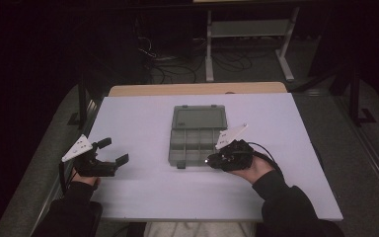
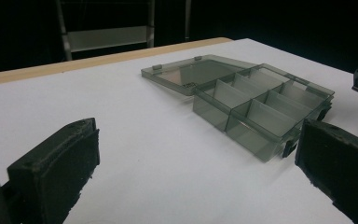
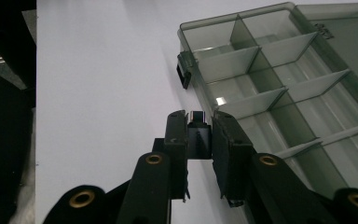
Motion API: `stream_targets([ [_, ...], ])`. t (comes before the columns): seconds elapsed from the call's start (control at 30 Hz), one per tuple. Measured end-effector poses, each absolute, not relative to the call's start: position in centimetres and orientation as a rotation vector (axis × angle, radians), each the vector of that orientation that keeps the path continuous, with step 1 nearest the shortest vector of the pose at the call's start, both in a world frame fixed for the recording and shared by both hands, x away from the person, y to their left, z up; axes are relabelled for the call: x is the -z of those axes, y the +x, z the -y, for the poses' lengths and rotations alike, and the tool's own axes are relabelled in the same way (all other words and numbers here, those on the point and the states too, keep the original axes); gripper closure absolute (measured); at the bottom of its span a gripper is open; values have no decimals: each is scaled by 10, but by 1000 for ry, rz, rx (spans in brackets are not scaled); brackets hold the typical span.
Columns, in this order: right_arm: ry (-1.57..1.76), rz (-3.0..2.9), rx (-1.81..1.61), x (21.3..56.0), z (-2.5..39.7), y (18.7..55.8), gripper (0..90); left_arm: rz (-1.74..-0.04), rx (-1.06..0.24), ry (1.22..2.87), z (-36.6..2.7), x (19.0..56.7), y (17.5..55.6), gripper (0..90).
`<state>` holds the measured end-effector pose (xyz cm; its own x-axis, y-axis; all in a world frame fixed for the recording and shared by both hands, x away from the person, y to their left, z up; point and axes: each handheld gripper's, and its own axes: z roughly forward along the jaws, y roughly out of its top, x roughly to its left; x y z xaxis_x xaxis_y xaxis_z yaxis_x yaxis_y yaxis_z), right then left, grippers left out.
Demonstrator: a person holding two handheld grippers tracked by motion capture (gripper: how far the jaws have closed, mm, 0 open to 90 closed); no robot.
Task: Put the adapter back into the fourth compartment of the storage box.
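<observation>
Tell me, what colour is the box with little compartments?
Smoky see-through grey box, clearest in the left gripper view.

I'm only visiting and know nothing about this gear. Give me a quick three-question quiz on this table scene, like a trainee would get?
1. True or false: the lid of the grey compartment box lies open and flat on the table.
2. What do the right tongs pinch? A) the lid B) a front latch of the box C) a divider
3. Fill in: the left tongs, apart from the box, are ___ (open or shut).
Key: 1 true; 2 B; 3 open.
</observation>
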<state>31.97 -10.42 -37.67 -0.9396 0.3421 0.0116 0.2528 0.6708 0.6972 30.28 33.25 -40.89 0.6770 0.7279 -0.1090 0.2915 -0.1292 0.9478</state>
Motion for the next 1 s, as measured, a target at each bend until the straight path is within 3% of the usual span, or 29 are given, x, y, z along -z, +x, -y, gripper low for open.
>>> stream_targets([
  [1.0,545,-2670,-1195,345,117,352,754,-829,-457,1713,-333,409,303,0],
])
